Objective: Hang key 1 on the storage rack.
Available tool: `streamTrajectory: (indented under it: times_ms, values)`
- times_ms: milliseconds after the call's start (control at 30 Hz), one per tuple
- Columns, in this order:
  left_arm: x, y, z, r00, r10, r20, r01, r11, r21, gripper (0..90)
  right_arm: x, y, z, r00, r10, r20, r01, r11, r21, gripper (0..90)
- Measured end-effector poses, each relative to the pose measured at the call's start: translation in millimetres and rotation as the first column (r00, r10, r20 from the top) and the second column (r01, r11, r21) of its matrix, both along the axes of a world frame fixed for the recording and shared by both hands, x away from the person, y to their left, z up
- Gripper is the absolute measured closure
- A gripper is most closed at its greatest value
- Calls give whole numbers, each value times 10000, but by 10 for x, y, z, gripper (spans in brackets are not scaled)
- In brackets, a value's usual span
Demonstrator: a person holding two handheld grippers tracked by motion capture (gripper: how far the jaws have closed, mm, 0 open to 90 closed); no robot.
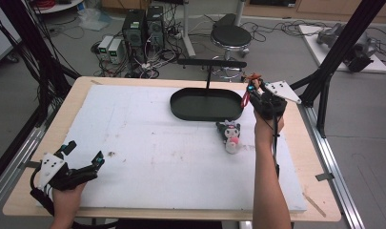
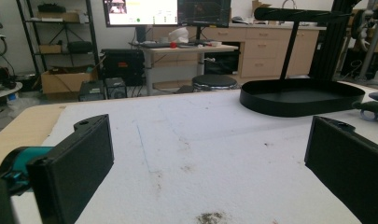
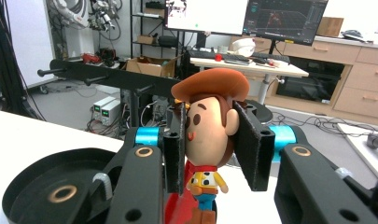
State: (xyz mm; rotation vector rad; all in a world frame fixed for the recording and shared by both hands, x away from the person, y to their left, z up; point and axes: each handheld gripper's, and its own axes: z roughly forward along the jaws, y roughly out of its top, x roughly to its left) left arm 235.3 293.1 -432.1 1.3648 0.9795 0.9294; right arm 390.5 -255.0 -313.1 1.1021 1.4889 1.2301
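Black tray [image 1: 181,106]: one; toy figures: two; grippers: two.

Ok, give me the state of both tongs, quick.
Left tongs: open, holding nothing, low over the white mat.
Right tongs: shut on the cowboy figure, by its head.

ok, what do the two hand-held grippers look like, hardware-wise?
Both are black. The left hand-held gripper and the right hand-held gripper each carry a grey three-cornered plate and teal accents near the jaws. Flat black rectangular pads; brass-ringed holes on the right's arms. Black cable trails. Forearms bare.
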Motion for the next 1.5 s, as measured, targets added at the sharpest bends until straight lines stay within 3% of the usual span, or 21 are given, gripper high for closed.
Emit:
streamTrajectory:
  times_ms: [267,400,700,833,1267,1500]
  values:
    - [1,9,-1,10000,9,-28,-9,10000,-9,17,133,90,42,9999,-99,-13,99,9997,-210,665]
    - [-2,13,-1,10000,-2,-8,2,10000,-1,17,213,111,25,9996,-148,-244,141,9994,-301,665]
    - [-23,25,0,10000,15,53,-15,10000,-25,17,334,162,65,9998,-171,-100,168,9994,-287,665]
    - [-30,29,1,10000,-1,37,1,10000,-32,17,379,175,20,9992,-202,-337,193,9995,-268,665]
    - [-15,28,-16,10000,-6,-62,6,10000,-12,17,423,193,2,9992,257,-313,-260,9996,-110,665]
    - [-16,27,-16,10000,-16,-39,16,10000,-18,17,438,247,93,9984,522,-218,-525,9985,-167,665]
